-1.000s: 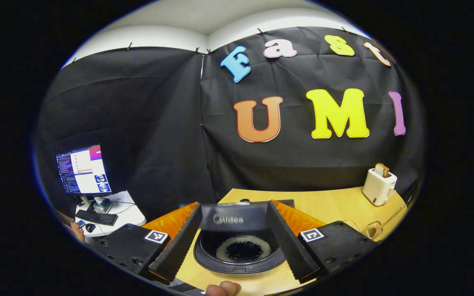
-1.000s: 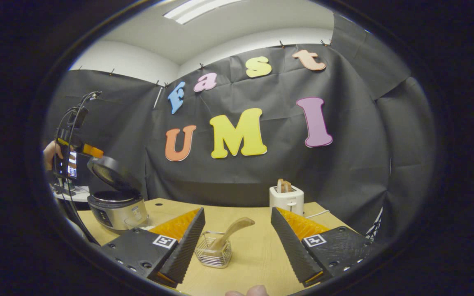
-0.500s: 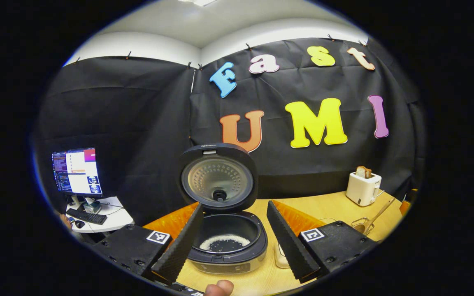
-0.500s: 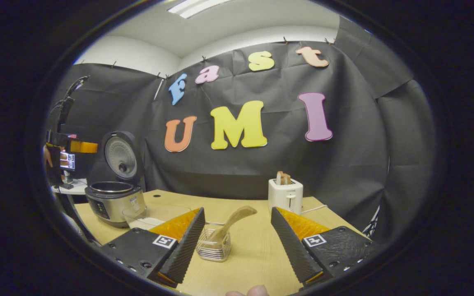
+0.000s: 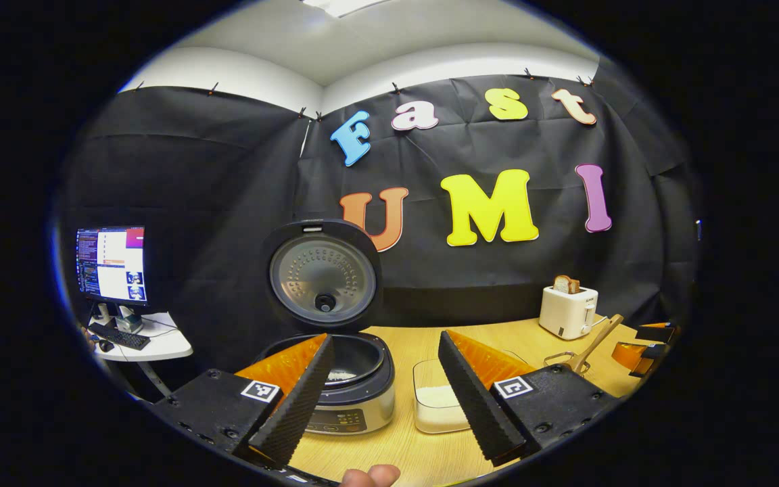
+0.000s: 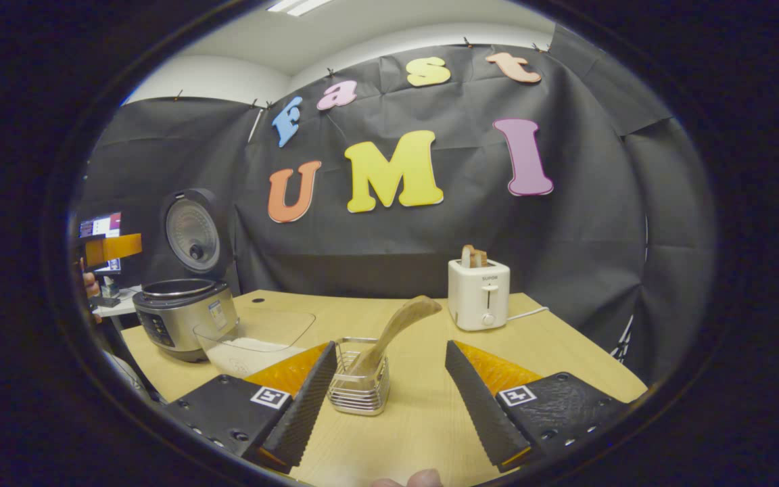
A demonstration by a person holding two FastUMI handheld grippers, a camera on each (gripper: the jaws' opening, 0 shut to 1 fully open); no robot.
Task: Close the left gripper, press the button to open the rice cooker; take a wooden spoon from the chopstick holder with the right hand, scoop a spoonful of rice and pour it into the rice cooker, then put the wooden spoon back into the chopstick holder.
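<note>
Your right gripper (image 6: 389,399) is spread wide so its fingers can straddle the wooden spoon (image 6: 399,325), leaning toward 1 o'clock from the chopstick holder (image 6: 359,385); left gripper (image 5: 383,396) spread too.

Ceiling light panel (image 6: 293,6) overhead, even bright wash. Worktop (image 6: 423,412) well lit, soft faint shadows. Mild sheen on rice cooker (image 5: 335,318) lid. Focus sharp; strong fisheye bending toward edges.
</note>
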